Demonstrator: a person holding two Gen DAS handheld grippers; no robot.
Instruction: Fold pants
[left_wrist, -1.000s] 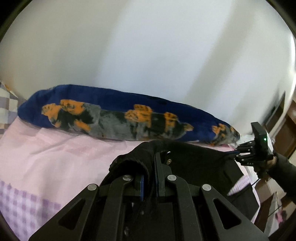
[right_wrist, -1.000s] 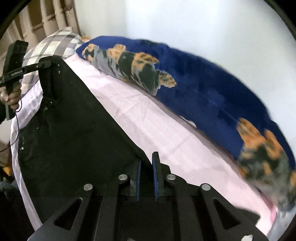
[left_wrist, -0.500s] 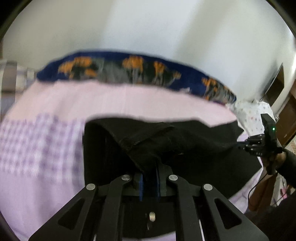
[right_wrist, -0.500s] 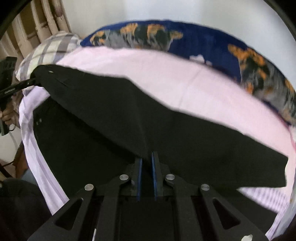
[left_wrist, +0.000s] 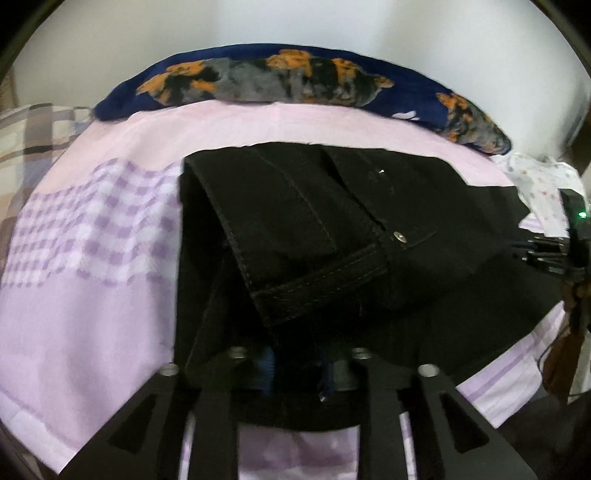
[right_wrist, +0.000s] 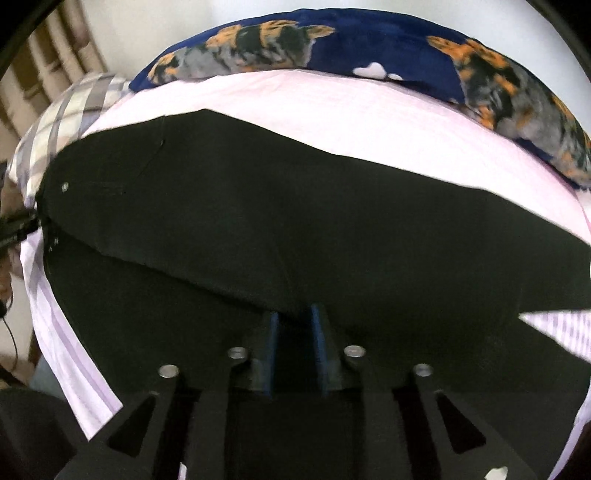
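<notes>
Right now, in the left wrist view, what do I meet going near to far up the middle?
left gripper → black pants → pink bedsheet → navy patterned blanket → white wall

colours and patterns on the bed, both wrist views.

pants (left_wrist: 332, 229) black, with a silver rivet (left_wrist: 399, 236); bed sheet (left_wrist: 92, 295) pale pink and lilac, carrying a band of purple-and-white check and thin purple stripes; long pillow (left_wrist: 295, 74) navy blue with orange, grey and black patches and small white shapes; plaid pillow (right_wrist: 66, 110) grey, white and beige; wall (left_wrist: 295, 22) white; left gripper (left_wrist: 295, 373) and right gripper (right_wrist: 293, 350) black with blue pads.
</notes>
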